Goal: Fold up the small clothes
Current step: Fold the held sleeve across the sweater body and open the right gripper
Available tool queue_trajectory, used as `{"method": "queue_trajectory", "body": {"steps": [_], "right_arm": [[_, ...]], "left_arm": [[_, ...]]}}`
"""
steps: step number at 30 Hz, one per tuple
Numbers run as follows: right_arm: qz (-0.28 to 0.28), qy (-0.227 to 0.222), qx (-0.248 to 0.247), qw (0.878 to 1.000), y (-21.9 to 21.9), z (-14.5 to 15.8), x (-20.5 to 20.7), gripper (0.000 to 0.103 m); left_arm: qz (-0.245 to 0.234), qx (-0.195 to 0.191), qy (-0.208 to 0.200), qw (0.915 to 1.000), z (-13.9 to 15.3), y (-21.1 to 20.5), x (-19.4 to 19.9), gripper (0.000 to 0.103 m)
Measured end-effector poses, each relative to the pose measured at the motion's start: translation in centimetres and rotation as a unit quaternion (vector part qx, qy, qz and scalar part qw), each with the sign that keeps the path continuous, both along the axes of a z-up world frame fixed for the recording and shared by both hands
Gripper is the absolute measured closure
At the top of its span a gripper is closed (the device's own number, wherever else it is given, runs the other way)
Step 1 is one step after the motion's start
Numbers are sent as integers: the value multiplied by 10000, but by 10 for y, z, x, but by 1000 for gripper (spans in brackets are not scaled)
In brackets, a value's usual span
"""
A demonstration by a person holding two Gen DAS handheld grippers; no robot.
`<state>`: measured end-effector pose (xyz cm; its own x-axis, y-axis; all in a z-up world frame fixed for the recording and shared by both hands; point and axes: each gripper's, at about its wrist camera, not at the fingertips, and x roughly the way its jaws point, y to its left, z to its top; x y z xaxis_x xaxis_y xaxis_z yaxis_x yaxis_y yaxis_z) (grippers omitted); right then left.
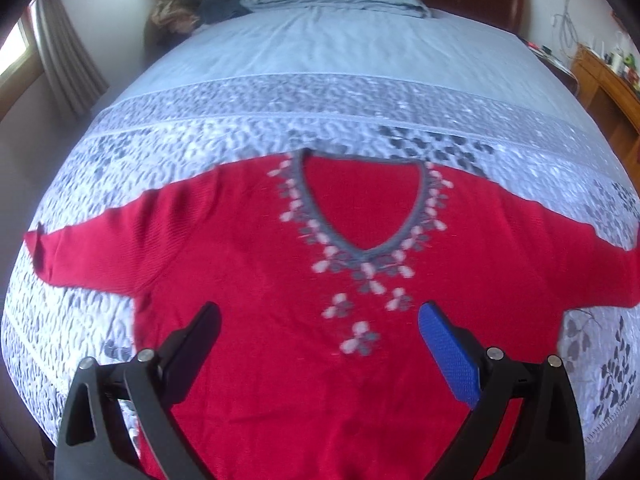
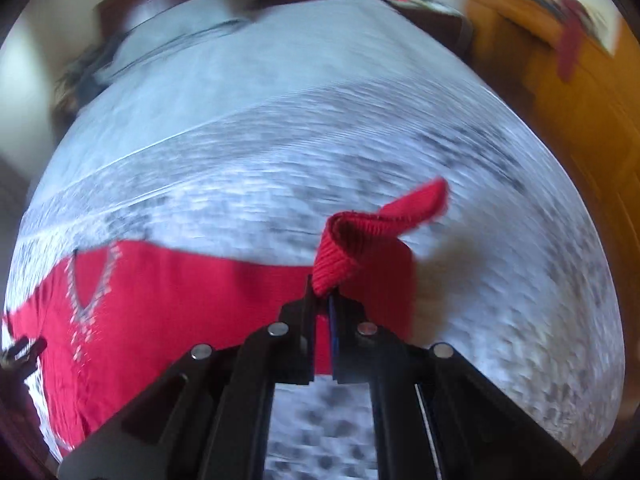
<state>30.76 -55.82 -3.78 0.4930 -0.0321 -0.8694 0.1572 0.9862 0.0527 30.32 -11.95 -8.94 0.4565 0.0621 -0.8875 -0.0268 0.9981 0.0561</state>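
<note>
- We've got the red knitted V-neck sweater [image 1: 256, 240] flat on the patterned blue-grey bed [image 1: 320, 96], right gripper [image 2: 326, 300] fingers pinching its ribbed cuff [image 2: 360, 240]
- Left gripper [image 1: 320, 344] fingers spread above the body; next, we judge, sleeve across the chest

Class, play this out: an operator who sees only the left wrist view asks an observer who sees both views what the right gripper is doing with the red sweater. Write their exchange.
Operator: Where is the right gripper?
Observer: The right gripper is at the sleeve cuff.
Operator: Is it holding?
Observer: Yes, shut on the cuff, which is raised off the bedspread.
Operator: And the red sweater body?
Observer: Flat on the bed.
</note>
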Motion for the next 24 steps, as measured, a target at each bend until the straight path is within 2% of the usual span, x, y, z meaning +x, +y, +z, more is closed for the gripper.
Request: {"method": "queue_trajectory", "body": {"steps": [4, 8, 10, 13, 14, 18, 20, 21, 24], "right_arm": [[637, 20, 213, 9977, 78, -6, 22, 99], [1180, 155, 397, 9921, 156, -25, 35, 99], [1462, 394, 500, 9872, 195, -45, 39, 99], [1714, 836, 709, 9791, 227, -73, 40, 89], [1782, 928, 822, 9762, 232, -79, 35, 81], [1558, 828, 1063, 9786, 204, -77, 17, 75], [1351, 786, 1112, 9814, 178, -73, 6, 74], [1287, 763, 1042, 9832, 169, -74, 1, 74], [1133, 714, 929, 9866, 143, -73, -16, 75]], "left_arm": [[180, -49, 40, 9998, 0, 29, 0, 4], [287, -166, 50, 9994, 2, 45, 0, 4], [294, -239, 67, 9993, 2, 47, 1, 4], [232, -499, 161, 9984, 1, 45, 3, 4], [192, -599, 200, 9978, 0, 43, 4, 4], [-116, -1089, 410, 9931, -8, 24, 7, 4], [-322, -1431, 628, 9872, -16, 6, 11, 5], [-464, -1721, 789, 9808, -22, -8, 15, 5], [-715, -2146, 1167, 9671, -43, -45, 26, 6]]}}
